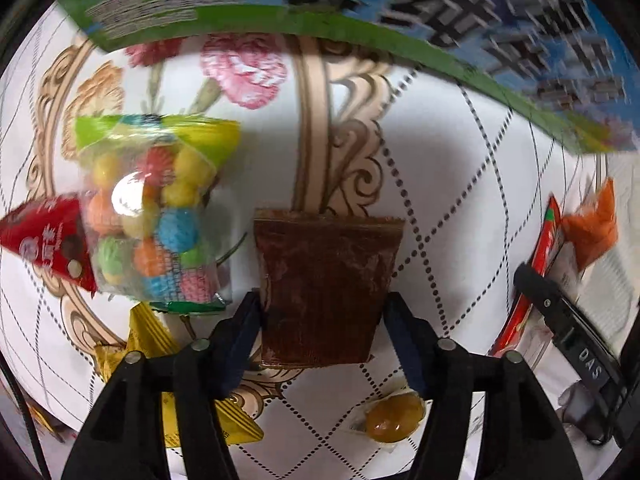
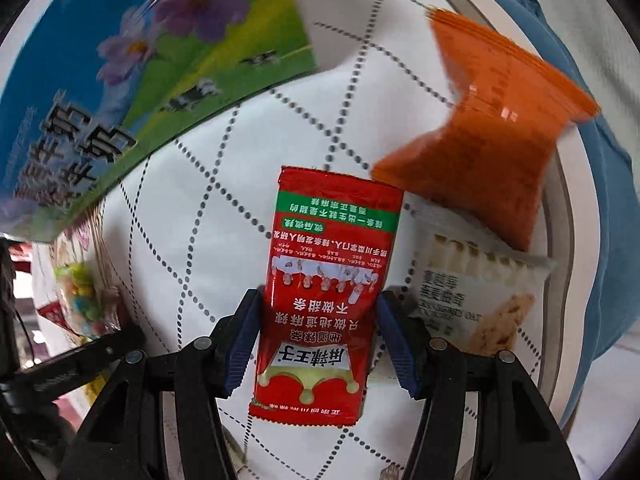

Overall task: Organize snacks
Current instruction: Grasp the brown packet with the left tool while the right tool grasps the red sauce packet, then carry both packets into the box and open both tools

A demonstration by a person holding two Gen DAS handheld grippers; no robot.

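Packets are gripped by both tongs: brown packet (image 1: 326,292) by the left gripper (image 1: 324,340), red packet (image 2: 324,292) by the right gripper (image 2: 318,340); grips should be kept firm until each is placed.

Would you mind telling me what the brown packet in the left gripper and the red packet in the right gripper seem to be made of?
Brown packet: probably clear plastic film over dark contents; it looks glossy, with a ridged sealed top edge. Red packet: likely printed plastic or foil laminate; shiny highlights, creases and crimped ends suggest that.
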